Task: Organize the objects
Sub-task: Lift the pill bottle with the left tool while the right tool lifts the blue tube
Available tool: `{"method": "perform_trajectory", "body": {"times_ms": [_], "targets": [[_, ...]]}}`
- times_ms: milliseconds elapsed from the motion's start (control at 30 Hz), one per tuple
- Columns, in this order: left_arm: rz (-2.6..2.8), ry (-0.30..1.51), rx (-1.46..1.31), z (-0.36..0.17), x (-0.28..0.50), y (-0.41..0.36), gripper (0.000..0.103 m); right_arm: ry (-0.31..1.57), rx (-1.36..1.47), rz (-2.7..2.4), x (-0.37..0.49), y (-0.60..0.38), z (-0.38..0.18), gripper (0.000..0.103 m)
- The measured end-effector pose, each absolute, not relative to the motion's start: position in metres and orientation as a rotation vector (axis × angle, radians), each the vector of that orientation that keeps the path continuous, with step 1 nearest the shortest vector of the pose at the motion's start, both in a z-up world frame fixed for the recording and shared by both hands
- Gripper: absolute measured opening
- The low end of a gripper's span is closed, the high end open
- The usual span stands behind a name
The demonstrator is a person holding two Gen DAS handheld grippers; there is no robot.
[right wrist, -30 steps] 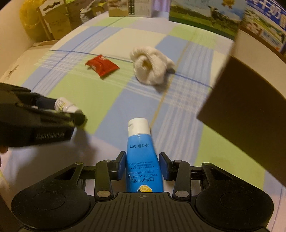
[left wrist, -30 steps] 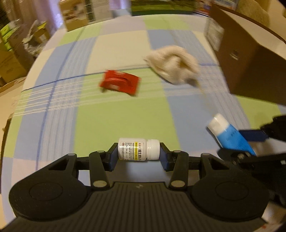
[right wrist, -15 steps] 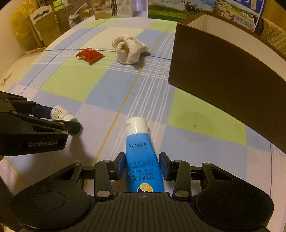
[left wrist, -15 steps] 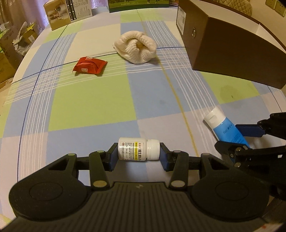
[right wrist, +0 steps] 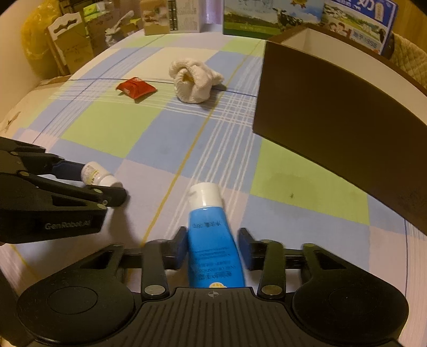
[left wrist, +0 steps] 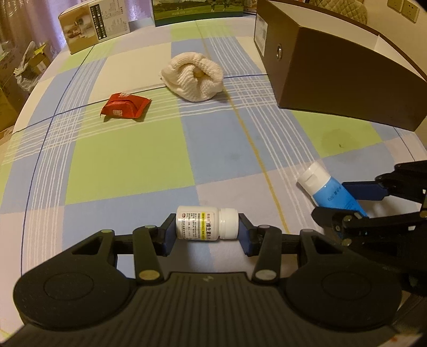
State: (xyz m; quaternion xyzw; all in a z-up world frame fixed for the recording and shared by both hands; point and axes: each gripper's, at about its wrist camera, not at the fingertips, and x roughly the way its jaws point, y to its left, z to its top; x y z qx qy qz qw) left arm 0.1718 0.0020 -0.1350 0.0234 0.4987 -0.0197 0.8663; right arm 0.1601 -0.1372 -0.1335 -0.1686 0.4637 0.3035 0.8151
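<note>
Free room and obstacles. A broad stretch of checked tablecloth [left wrist: 128, 160] lies open ahead of both grippers. The far right is blocked by a tall brown box [left wrist: 344, 80] with an open top. A white rolled towel [left wrist: 193, 76] and a red snack packet [left wrist: 124, 108] are set near one another beyond the open stretch, with a passable gap between towel and box. The far edge is lined by cartons [left wrist: 93, 24].
</note>
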Motion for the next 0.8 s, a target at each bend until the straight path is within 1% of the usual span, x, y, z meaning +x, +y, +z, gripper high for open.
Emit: {"method": "perform_trajectory", "body": {"times_ms": [500,800], "targets": [[-0.050,1.041,0.065,-0.134,0.171,-0.001,0.042,1.001,-0.330,0.647,0.163,-0.139,-0.131,0.035],[-0.049,1.015,0.070,-0.126,0.168,-0.002,0.042,0.964,-0.226,0.652,0.168,-0.151,-0.111,0.035]]}}
